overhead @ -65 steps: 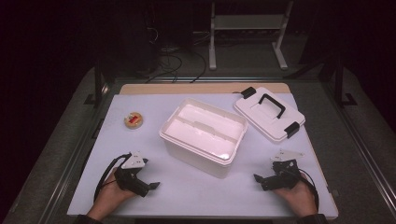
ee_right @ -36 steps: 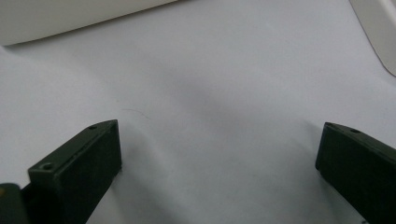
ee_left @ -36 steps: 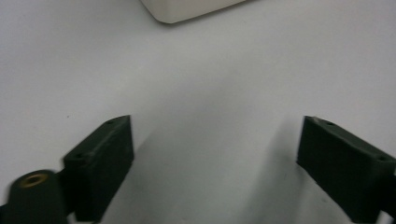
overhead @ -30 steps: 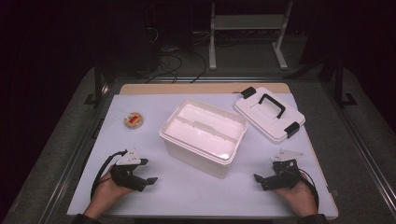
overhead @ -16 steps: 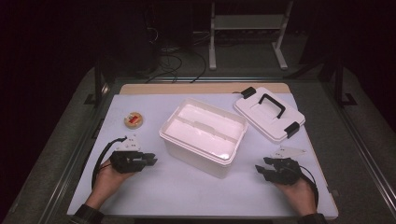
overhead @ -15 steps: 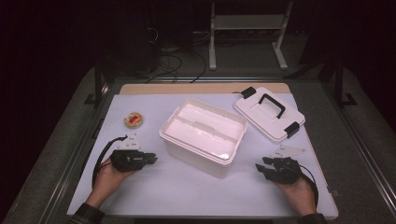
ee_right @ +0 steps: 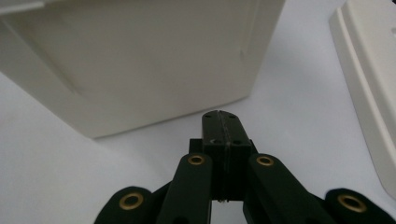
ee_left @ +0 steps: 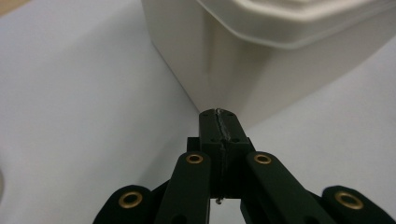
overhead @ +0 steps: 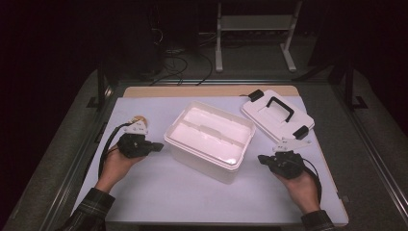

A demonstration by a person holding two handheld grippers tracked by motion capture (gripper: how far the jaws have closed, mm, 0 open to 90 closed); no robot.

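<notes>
At the left of the white counter, we hold our left claw just off the near-left side of the open white storage box, its tip pointing at the box wall. The jaws have just been closing and now meet with nothing between them; in the left gripper view the pressed-together tip sits before the box's lower corner, near it, though we cannot tell whether it touches. Behind that hand, a small round orange-and-white object lies on the counter, partly covered by the gripper's grey plate.

The box stands at the middle of the counter, turned at an angle, lid off and its pale inside showing.

Behind and to the right of it lies the white lid, flat, with its black handle up and black latches at its ends, well apart from the box.

At the right, our right claw hovers near the box's near-right corner, aimed at it. Its jaws too have just been closing and now rest together, empty; the right gripper view shows the closed tip just short of the box wall, with the edge of the lid off to the side.
</notes>
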